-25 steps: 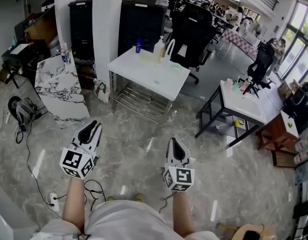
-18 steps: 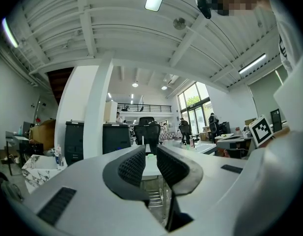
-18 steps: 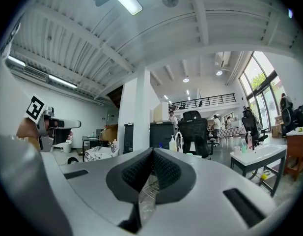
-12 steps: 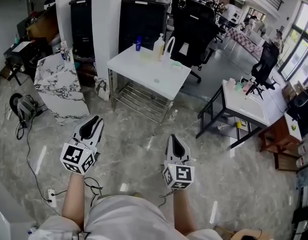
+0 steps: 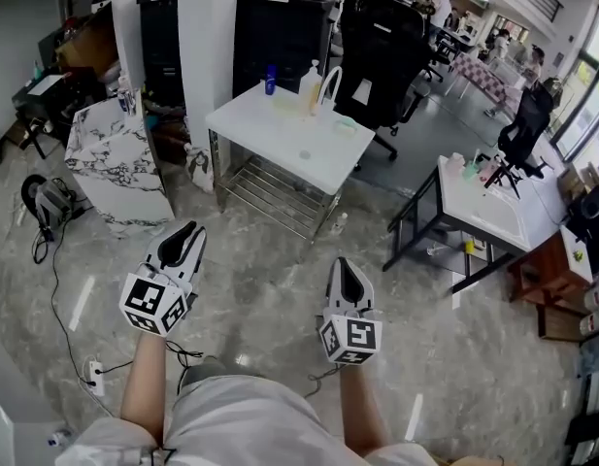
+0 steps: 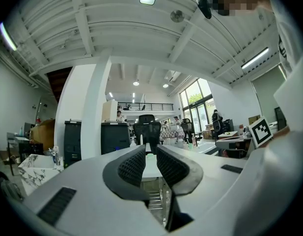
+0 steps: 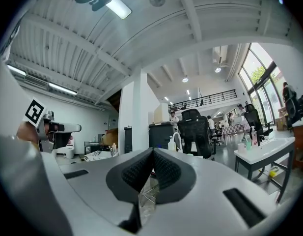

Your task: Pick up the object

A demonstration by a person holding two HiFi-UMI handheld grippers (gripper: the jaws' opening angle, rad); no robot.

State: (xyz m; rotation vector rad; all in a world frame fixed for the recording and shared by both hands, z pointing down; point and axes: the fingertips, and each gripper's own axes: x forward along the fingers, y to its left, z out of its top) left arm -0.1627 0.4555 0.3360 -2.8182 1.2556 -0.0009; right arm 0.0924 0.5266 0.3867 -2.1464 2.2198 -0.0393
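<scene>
A white table (image 5: 270, 129) stands ahead with a wire shelf under it. On it are a blue bottle (image 5: 269, 80), a white pump bottle (image 5: 310, 90), a white looped handle (image 5: 329, 87) and a small green item (image 5: 344, 124). My left gripper (image 5: 187, 231) hovers over the floor well short of the table, jaws a narrow gap apart and empty; the table (image 6: 150, 167) shows through the left gripper (image 6: 151, 150). My right gripper (image 5: 343, 265) also hangs over the floor, and in its own view the right gripper (image 7: 152, 154) has its pads touching, holding nothing.
A marble-patterned block (image 5: 110, 163) stands left of the table, with a white pillar (image 5: 207, 37) and black cabinets (image 5: 280, 37) behind. A black office chair (image 5: 382, 51) is beyond. A second table (image 5: 479, 207) stands right. A power strip (image 5: 93, 377) and cables lie on the floor at left.
The view has crept slightly toward the white table. Both grippers keep the same pose and the same jaw states.
</scene>
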